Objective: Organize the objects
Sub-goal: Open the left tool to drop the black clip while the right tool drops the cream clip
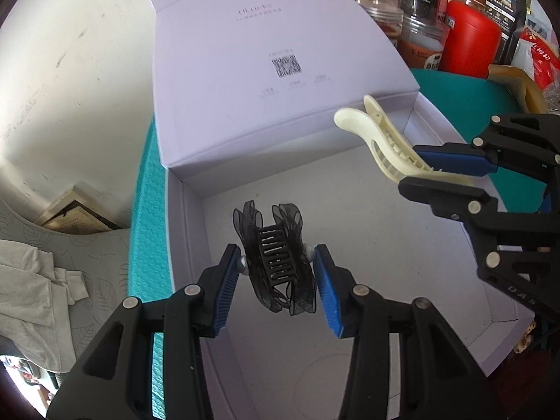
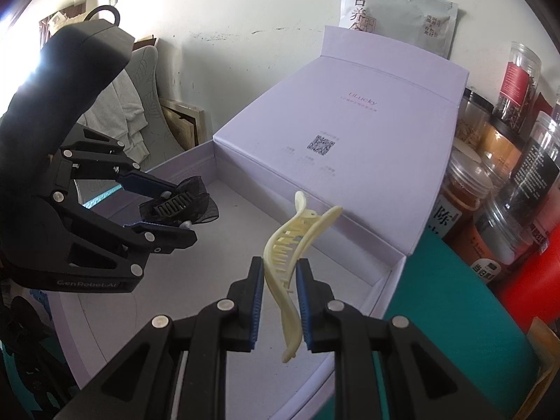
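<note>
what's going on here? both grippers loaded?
Yes. A person is working two handheld grippers over an open lavender box. The left gripper is shut on a black hair claw with gauzy trim; the right gripper is shut on a cream hair clip. Both clips hang above the box's bare floor, not yet set down. Jars and packets crowd the right side.

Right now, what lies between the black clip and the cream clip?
Nothing: only bare floor of the open white box lies between the black clip and the cream clip, clearest in the right wrist view.
</note>
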Demonstrator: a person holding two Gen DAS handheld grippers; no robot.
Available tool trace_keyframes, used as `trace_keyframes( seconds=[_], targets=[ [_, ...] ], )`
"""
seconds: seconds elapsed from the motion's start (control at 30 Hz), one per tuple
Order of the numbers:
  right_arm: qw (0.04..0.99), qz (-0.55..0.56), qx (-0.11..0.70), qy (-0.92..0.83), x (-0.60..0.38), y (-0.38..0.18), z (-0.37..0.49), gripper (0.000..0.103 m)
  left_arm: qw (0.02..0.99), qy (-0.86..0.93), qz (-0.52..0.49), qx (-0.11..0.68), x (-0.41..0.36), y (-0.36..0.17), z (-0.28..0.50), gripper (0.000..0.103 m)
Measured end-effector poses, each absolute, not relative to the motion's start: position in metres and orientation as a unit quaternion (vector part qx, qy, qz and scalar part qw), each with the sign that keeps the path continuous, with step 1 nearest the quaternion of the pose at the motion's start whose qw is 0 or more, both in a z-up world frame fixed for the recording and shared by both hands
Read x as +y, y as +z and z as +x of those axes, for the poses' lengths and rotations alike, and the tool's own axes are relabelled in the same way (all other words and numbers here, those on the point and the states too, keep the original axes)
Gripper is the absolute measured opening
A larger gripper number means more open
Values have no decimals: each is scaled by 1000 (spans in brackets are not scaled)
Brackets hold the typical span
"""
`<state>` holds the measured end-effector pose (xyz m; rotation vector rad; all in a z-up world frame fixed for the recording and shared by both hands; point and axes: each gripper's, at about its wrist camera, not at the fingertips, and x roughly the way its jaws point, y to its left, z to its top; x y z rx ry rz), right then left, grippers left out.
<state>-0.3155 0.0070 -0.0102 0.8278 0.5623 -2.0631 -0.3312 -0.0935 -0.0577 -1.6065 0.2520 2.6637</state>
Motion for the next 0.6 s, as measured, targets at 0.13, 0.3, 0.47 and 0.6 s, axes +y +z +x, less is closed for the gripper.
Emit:
trace_keyframes(
  seconds=[0.13, 0.3, 0.47, 0.6],
  targets=[
    [412, 333, 225, -818, 5, -13, -315, 18, 6, 853, -513, 95, -88, -59, -333, 42],
    [405, 329, 229, -821, 5, -12, -315, 32, 4, 850, -517, 105, -87, -61, -334, 61],
    [401, 324, 227, -826, 9, -6, -312, 35, -2, 853, -512, 101, -87, -53, -332, 62],
    [401, 315, 226, -830, 12, 3, -306, 39, -8, 857, -504, 104, -84, -43, -325, 62]
  ],
)
